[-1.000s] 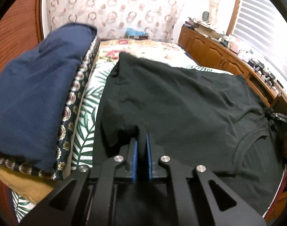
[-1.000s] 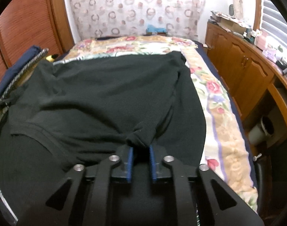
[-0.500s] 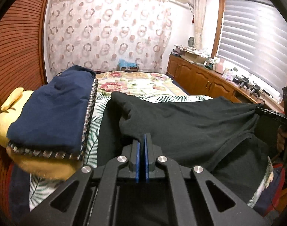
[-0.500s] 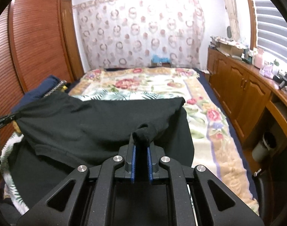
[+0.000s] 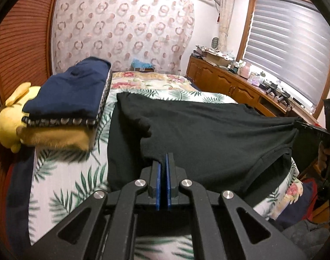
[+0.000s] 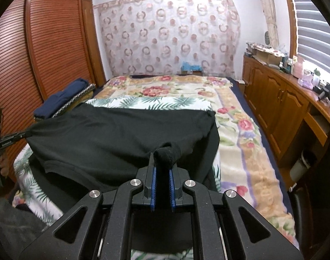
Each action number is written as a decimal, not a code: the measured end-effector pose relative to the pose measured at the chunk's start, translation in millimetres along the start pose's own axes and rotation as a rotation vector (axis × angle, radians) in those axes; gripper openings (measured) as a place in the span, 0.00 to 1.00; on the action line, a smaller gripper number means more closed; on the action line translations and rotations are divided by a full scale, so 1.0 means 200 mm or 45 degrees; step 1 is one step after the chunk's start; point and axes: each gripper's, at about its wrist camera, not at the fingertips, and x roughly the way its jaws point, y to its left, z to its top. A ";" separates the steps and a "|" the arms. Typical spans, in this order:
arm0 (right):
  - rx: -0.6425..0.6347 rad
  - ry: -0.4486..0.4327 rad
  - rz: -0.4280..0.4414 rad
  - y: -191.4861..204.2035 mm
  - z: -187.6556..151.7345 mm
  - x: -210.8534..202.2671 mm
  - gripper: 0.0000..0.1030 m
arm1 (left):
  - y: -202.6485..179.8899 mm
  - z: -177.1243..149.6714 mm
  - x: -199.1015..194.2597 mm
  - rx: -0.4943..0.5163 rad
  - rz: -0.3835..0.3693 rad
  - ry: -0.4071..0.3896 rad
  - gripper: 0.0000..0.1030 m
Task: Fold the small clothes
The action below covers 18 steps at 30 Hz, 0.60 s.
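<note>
Now mid-fold: black cotton T-shirt (image 5: pixel 208 134) stretched above palm-leaf bed sheet (image 5: pixel 63 179), far half lying on it. Left gripper (image 5: pixel 162 162) pinching one bunched edge, pads nearly together; right gripper (image 6: pixel 162 166) clamped on thicker wad. Risks: thin left bite slipping under tension, uneven pull skewing fold, snagging navy folded stack (image 5: pixel 71 91) alongside.

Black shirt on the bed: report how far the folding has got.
Done: a navy garment already lies folded on the stack at the bed's side. In hand: the left gripper and right gripper each pinch the black shirt, stretched between them, partly lifted. Left: laying it over and finishing its folds.
</note>
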 end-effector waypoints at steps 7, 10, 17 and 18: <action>0.016 0.184 -0.038 0.01 -0.23 0.08 0.08 | 0.01 -0.14 0.09 0.004 0.067 0.137 0.04; 0.051 0.241 -0.049 -0.01 -0.31 0.12 0.17 | -0.01 -0.18 0.10 0.017 0.064 0.173 0.11; 0.057 0.172 -0.142 -0.06 -0.28 0.01 0.31 | 0.04 -0.19 0.01 0.019 0.096 0.152 0.40; 0.047 0.160 -0.161 -0.05 -0.26 0.00 0.34 | 0.05 -0.19 -0.01 0.012 0.106 0.146 0.42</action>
